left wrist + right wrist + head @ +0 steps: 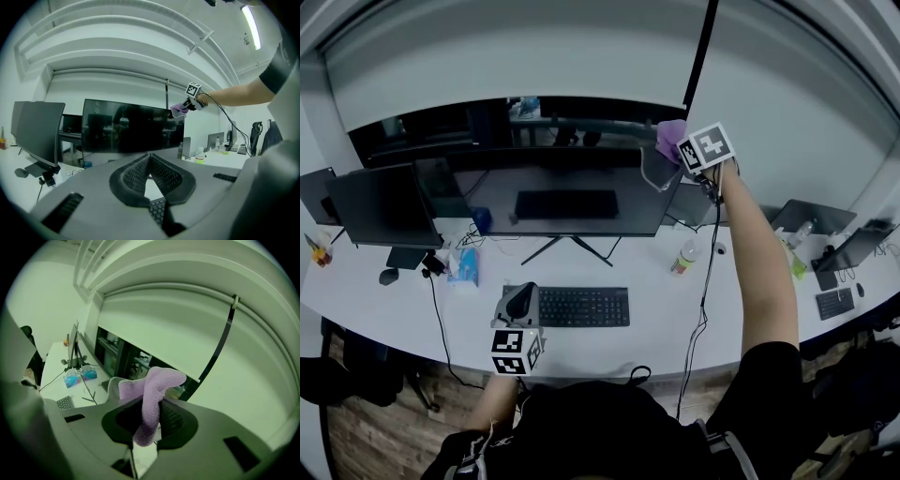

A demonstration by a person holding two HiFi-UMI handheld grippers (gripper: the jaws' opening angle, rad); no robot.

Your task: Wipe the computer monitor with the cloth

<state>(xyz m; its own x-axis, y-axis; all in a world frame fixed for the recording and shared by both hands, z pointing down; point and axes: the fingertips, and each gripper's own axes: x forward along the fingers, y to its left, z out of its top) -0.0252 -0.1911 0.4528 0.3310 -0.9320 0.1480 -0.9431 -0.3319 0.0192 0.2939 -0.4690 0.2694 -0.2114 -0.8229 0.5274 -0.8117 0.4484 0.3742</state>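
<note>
The right gripper (150,420) is reaching up at arm's length over the back edge of the long white bench (675,319), and its jaws are clamping a fuzzy purple cloth (152,394). The cloth is folding over the jaw tips and hanging down between them. In the head view this purple cloth (670,139) is sitting at the upper right corner of the wide black computer monitor (553,192), which is standing on a splayed foot towards the middle of the bench's back edge. The left gripper view is showing the cloth (178,110) lying right at that corner of the dark screen (133,126) — how firmly it is pressing there cannot be told.

The left gripper (518,302) is hovering low over the front edge of the bench, just beside the left end of a flat black keyboard (583,307). Its jaws are meeting at the tips with nothing between them, and they are pointing towards the monitor.

A smaller dark monitor (382,204) is standing near the left end of the bench, turned slightly away. A blue tissue pack (465,265) is lying between it and the keyboard, and a clear bottle with a green band (682,258) is standing to the right of the big monitor's foot, under the outstretched arm.
</note>
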